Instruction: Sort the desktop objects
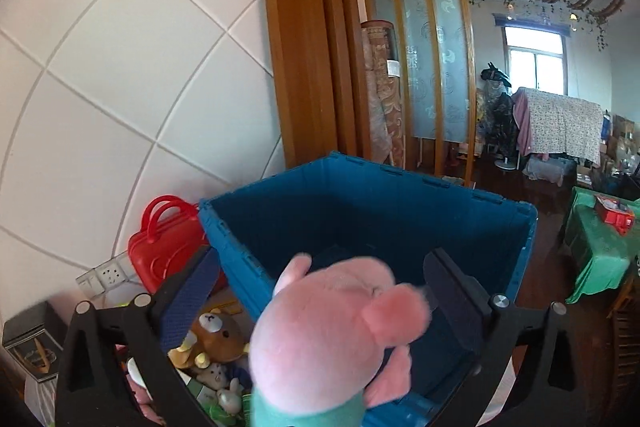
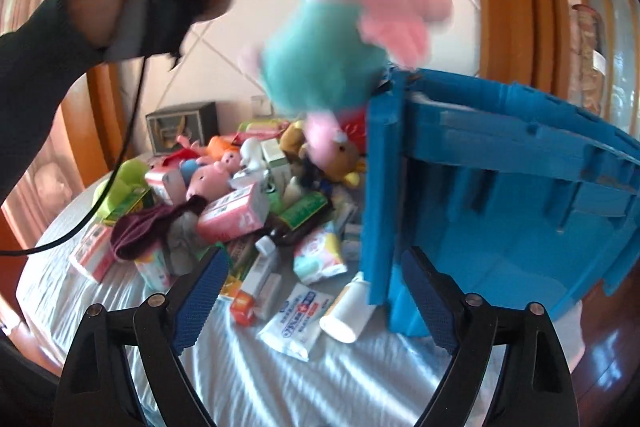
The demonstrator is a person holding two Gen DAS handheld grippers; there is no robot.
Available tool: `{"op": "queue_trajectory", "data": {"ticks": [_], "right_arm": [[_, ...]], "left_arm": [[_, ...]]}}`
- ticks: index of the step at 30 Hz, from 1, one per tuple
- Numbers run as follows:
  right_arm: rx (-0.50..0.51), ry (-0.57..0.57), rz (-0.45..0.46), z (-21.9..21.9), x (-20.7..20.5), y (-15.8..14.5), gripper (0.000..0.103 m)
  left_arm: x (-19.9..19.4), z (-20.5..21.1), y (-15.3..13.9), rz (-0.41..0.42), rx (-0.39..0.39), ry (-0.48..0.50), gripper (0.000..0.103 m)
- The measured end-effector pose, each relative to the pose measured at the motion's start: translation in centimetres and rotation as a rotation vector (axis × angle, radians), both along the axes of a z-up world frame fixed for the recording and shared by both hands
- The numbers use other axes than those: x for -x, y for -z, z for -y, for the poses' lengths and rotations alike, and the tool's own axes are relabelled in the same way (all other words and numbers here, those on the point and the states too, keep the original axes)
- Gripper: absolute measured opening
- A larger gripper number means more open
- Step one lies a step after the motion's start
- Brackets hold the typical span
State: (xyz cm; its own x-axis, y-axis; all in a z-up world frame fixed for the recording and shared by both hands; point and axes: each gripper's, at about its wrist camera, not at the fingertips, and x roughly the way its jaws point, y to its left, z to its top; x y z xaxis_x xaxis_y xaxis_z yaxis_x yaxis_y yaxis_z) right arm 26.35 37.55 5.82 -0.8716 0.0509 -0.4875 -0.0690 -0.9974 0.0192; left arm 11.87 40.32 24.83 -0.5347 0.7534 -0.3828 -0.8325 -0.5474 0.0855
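Left tongs stood spread wide, pads clear of the pink pig toy between them; toy hung over the blue crate, its lower body cut off by the frame edge. From the right wrist the toy was blurred at the crate's rim. Right tongs spread, nothing between them, above the counter. Pile of boxes and toys partly hidden behind the crate.
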Motion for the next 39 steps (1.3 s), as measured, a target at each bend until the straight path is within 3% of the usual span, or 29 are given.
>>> {"op": "queue_trajectory", "data": {"ticks": [4,8,16,24,29,31,35,39], "right_arm": [[0.016,0.024,-0.016,-1.4,-0.9,-0.5,0.093],[0.025,0.008,-0.01,-2.1,-0.6,-0.2,0.093],[0.031,-0.101,0.014,-1.1,0.7,1.1,0.095],[0.047,-0.137,0.123,0.8,3.7,5.0,0.097],[0.065,-0.064,0.196,0.9,3.5,6.9,0.098],[0.035,0.015,0.245,0.8,3.2,8.3,0.099],[0.073,0.173,0.395,-0.7,2.5,13.4,0.101],[0.135,0.245,0.387,-1.4,1.9,14.9,0.103]], "left_arm": [[0.8,-2.3,-1.2,0.015,-0.015,-0.006,0.103],[2.8,-1.1,0.7,0.032,-0.005,-0.059,0.103],[4.4,8.4,7.3,0.039,0.044,-0.222,0.103],[3.1,17.4,14.6,0.091,0.122,-0.354,0.103],[0.9,21.6,17.7,0.085,0.114,-0.417,0.103],[0.6,23.1,18.9,0.114,0.114,-0.449,0.103],[-0.2,24.9,20.9,0.133,0.125,-0.447,0.103],[-0.6,25.8,21.6,0.137,0.117,-0.428,0.103]]}}
